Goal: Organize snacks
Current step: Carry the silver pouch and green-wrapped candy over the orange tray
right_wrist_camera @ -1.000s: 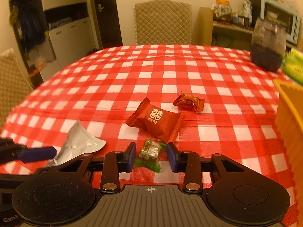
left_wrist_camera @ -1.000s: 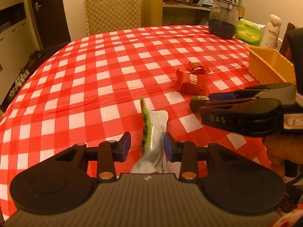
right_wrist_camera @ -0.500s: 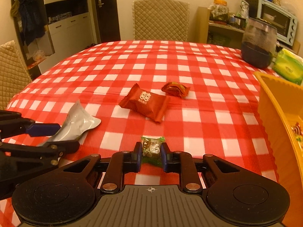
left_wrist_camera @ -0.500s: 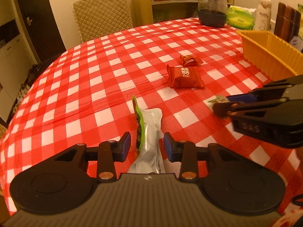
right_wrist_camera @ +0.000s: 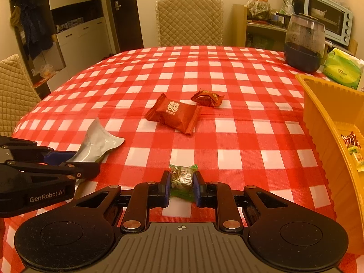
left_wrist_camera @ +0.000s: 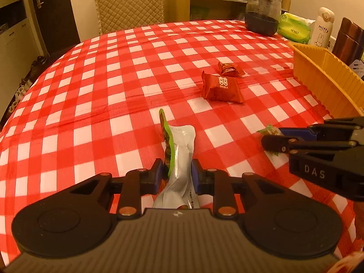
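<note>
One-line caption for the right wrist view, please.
Right gripper shut on a small green-wrapped candy above the checked tablecloth, orange bin at right.

Far edge of your surface: dark glass jar [right_wrist_camera: 303, 45], green tissue pack [right_wrist_camera: 342, 70], white miffy bottle [left_wrist_camera: 322, 26].
Behind: quilted chair [right_wrist_camera: 190, 21], toaster oven [right_wrist_camera: 328, 16].

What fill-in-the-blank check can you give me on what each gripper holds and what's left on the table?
1. The left gripper is shut on the silver-and-____ packet.
2. The right gripper is shut on a small ____-wrapped candy.
3. ____ red snacks lie loose on the checked tablecloth.
4. The bin at the right is ____.

Missing: green; green; two; yellow
</note>
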A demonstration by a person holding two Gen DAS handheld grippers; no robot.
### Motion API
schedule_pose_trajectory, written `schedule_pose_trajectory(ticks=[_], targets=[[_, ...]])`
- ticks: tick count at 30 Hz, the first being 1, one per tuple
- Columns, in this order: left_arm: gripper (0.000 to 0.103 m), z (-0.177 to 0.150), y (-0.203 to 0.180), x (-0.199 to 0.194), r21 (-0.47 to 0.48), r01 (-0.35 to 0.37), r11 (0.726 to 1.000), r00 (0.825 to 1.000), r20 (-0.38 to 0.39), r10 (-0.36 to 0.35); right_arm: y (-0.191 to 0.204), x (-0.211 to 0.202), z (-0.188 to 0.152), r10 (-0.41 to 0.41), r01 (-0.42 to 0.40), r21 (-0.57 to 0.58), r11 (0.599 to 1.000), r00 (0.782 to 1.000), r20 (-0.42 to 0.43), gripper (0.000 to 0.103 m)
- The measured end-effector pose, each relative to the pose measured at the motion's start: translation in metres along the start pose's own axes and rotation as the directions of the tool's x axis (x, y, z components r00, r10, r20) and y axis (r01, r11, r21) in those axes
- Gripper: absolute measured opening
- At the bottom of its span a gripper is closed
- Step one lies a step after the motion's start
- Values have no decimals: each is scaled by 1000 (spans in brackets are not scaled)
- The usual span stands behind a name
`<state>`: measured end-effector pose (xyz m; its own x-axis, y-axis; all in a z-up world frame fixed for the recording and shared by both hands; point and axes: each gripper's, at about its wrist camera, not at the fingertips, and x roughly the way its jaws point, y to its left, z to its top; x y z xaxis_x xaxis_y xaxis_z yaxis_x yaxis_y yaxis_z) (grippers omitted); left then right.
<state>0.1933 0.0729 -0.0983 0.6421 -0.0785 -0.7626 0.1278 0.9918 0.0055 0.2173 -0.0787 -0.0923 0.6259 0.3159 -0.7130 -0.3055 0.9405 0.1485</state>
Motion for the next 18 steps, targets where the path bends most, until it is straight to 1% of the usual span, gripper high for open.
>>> schedule_pose_trajectory(ticks=[3, 8, 13, 18], targets=[[24, -4, -1, -6, -59, 19, 998, 1000, 4, -19, 0, -7, -2, 2, -2, 2, 1000, 1000, -1, 21], [24, -10, -10, -19, -114, 35, 993, 999, 11, -34, -4, -24, -7, -7, 7, 28, 1000, 1000, -6, 21], [24, -14, -22, -37, -142, 44, 989, 999, 21, -42, -12, -45, -13, -32, 33, 49, 998, 999, -12, 21], [24, -20, -36, -57, -177, 55, 983, 998, 28, -51, -20, -66, -20, -38, 39, 90, 995, 999, -14, 21]])
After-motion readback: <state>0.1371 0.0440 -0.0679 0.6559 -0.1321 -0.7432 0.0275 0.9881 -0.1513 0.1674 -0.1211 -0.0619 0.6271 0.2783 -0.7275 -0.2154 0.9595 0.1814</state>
